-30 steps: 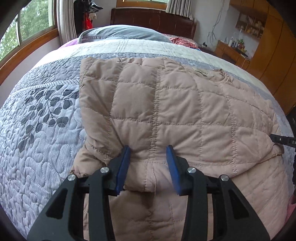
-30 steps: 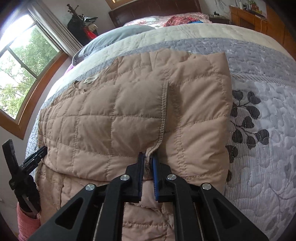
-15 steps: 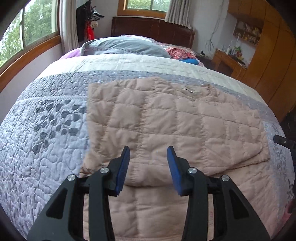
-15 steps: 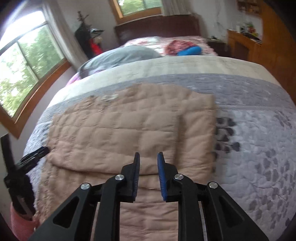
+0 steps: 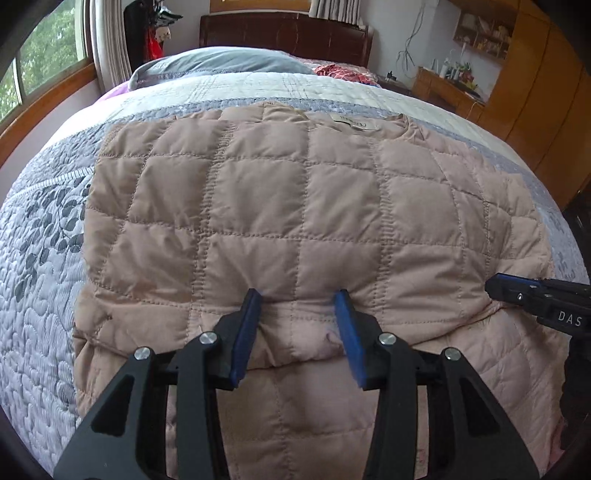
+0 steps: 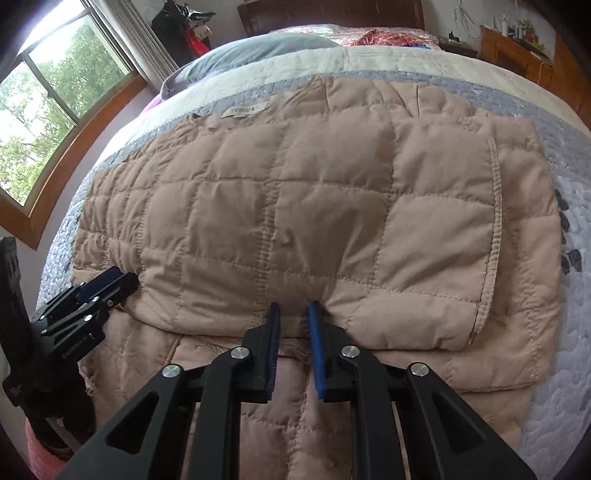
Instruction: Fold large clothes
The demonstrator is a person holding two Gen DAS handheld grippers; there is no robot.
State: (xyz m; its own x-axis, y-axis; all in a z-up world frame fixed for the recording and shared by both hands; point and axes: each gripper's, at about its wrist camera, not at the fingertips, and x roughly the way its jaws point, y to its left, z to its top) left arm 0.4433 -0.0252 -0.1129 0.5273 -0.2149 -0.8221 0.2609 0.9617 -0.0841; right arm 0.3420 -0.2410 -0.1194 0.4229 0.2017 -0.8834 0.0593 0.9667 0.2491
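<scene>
A beige quilted jacket (image 5: 295, 206) lies on the bed with its sides folded in, collar label at the far end; it also shows in the right wrist view (image 6: 295, 206). My left gripper (image 5: 299, 299) is open, its fingertips at the near edge of the folded layer with a bunched bit of fabric between them. My right gripper (image 6: 293, 310) is open a little, fingertips at the same folded edge, further right. The right gripper's tip shows at the right in the left wrist view (image 5: 517, 291), and the left gripper shows at the left in the right wrist view (image 6: 96, 291).
The bed carries a grey quilted bedspread (image 5: 44, 258) with a leaf pattern. A grey pillow (image 5: 221, 62) and dark headboard (image 5: 284, 33) are at the far end. Windows (image 6: 48, 103) stand to the left, wooden cabinets (image 5: 535, 92) to the right.
The right gripper let go of the jacket seam and opened. Both grippers drew back from the jacket, then came in low again to the edge of the folded layer.
</scene>
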